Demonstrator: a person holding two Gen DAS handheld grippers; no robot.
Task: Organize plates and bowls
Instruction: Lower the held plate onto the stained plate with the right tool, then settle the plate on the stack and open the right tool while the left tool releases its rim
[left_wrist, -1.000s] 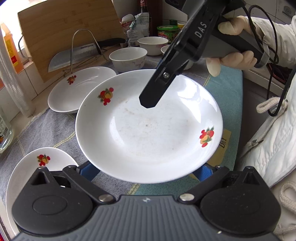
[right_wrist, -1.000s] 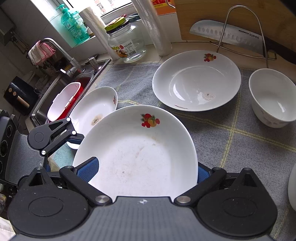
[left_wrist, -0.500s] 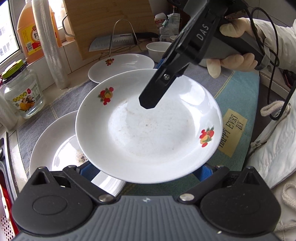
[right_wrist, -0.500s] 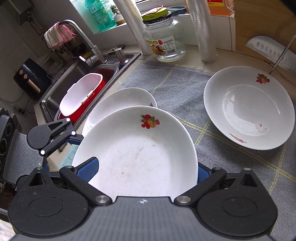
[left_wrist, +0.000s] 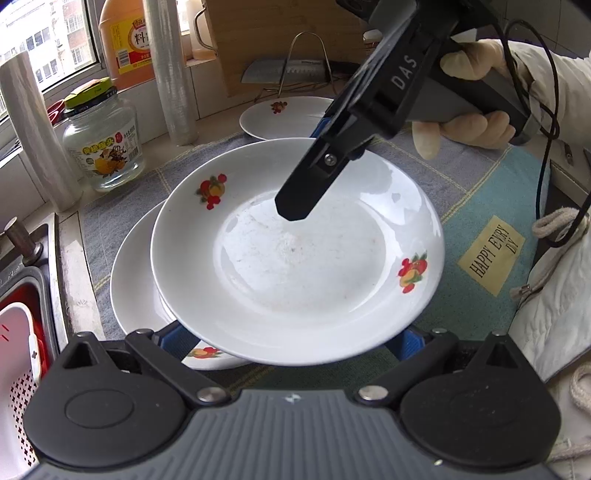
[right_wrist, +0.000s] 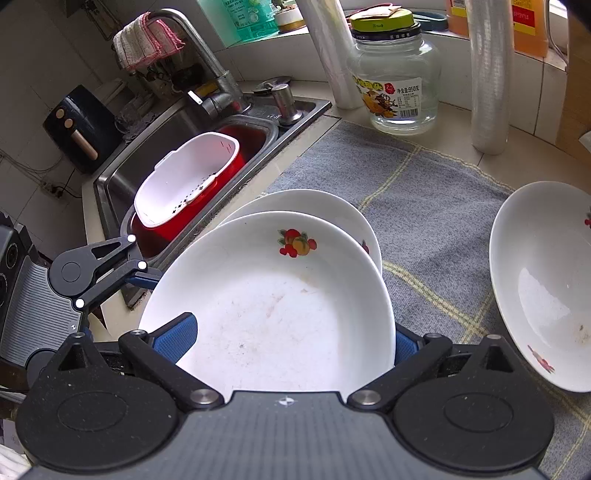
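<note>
Left wrist view: a white plate (left_wrist: 295, 254) with fruit prints is held above the counter. Its near rim is gripped by the left gripper (left_wrist: 291, 341), whose blue pads are seen at either side under the rim. The far rim is clamped by the right gripper (left_wrist: 317, 173), one black finger lying over the plate's inside. That gripper is held by a gloved hand (left_wrist: 465, 114). A second plate (left_wrist: 136, 295) lies directly below on the grey cloth (left_wrist: 118, 206), partly covered by the held one. A third plate (left_wrist: 291, 118) is seen farther back, in front of a knife (left_wrist: 288, 70) on a wire stand. A glass jar (left_wrist: 101, 140) stands on the counter to the left.

Right wrist view: the same plate (right_wrist: 273, 306) is seen gripped at its near rim by the right gripper (right_wrist: 288, 341), closed on it. The left gripper (right_wrist: 110, 269) is seen at the plate's left rim. The second plate (right_wrist: 314, 206) shows just beyond and below the held one, on the cloth (right_wrist: 424, 210). The third plate (right_wrist: 543, 284) lies at the right, apart from them. A sink (right_wrist: 147, 155) with a red and white basket (right_wrist: 184, 184) is seen at the left.
</note>
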